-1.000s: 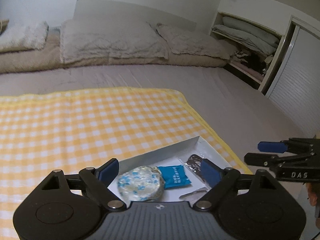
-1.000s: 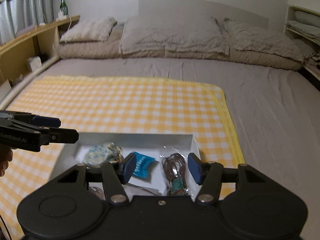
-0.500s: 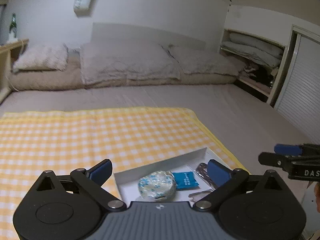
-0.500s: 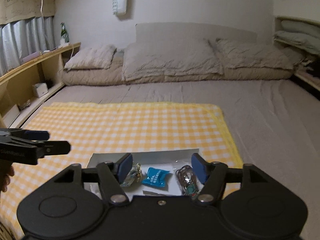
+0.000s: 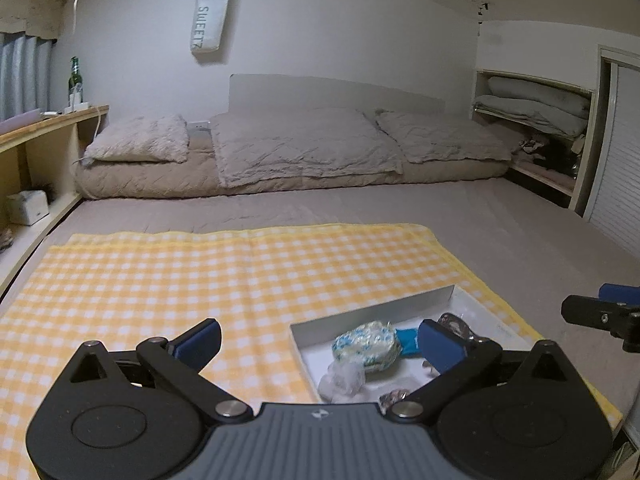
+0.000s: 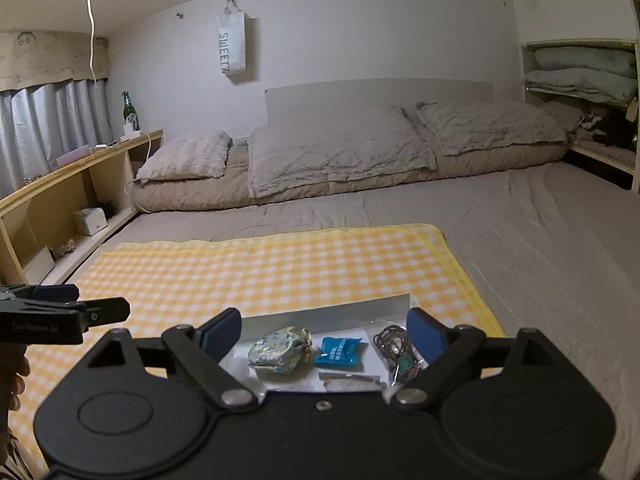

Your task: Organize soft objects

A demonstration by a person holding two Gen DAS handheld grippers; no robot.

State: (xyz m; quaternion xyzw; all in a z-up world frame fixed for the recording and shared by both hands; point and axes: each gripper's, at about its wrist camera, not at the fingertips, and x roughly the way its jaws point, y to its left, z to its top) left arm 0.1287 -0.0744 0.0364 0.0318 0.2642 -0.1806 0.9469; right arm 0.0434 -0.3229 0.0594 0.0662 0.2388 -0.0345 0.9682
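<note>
While I watch both wrist feeds, this is what I read:
Left gripper (image 5: 320, 340): jaws spread wide, holding nothing — above the blanket (image 5: 160, 280).
Right gripper (image 6: 324, 330): jaws wide apart, empty, over the tray (image 6: 340, 312).
Tray contents: pouch (image 6: 280, 350) at left, blue packet (image 6: 340, 352) in the middle, cords (image 6: 396, 348) at right.
Tray place: near corner of the blanket, on the bed (image 6: 540, 240).

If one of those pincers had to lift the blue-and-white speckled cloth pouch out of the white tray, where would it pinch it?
Probably across the plump middle of the blue-and-white speckled cloth pouch, coming down from above. It lies flat on the floor of the white tray, with the tray wall behind and the blue foil packet close beside it, so the top is the freest approach. Its gathered end near the packet looks like a second option.
</note>
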